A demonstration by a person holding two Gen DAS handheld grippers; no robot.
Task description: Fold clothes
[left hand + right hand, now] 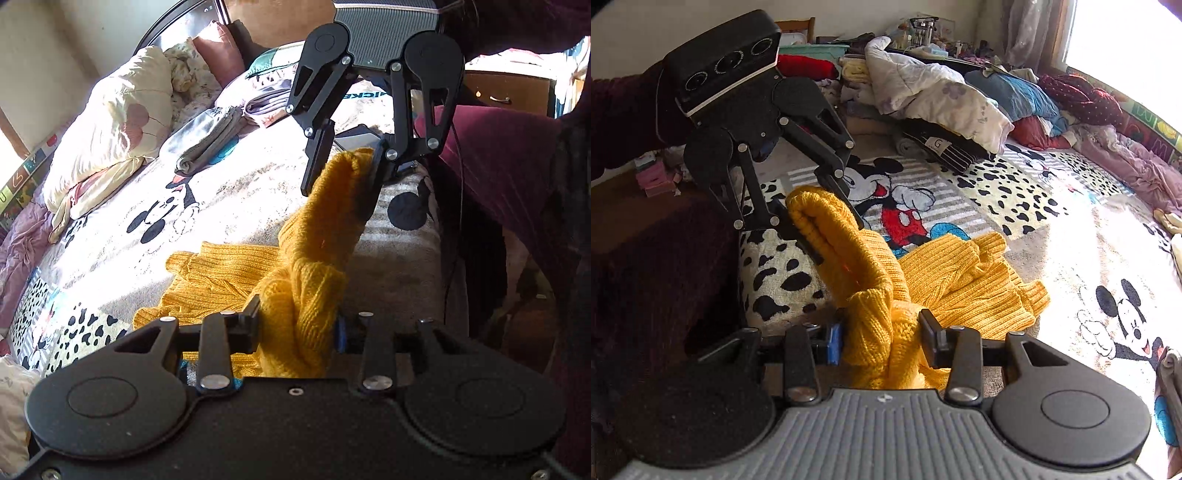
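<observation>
- The left tool [299,328] holds a bunch of the yellow sweater [221,280]. Its two pads press the knit from both sides.
- The right tool [881,339] holds another bunch of the same sweater [964,277]. The knit is squeezed between its pads.
- The two tools face each other, close together, and both tilt down.
- In the left view, the right tool [345,173] is at the far end of a raised yellow fold.
- In the right view, the left tool [820,225] is up on the left, gripping the rounded end of that fold.
- The held part of the sweater is lifted up. It stretches like a thick roll from one tool to the other.
- The rest of the sweater lies crumpled on the blanket [236,199], just past the tools.
- The blanket has cartoon mice and black spots. It covers a bed.
- A folded grey cloth [210,144] lies farther off on the blanket.
- A pale quilt [110,129] is heaped at the far left in the left view.
- A pile of clothes [960,99] sits at the far side of the bed in the right view.
- A dark red sleeve [509,155] is beside the right tool.
</observation>
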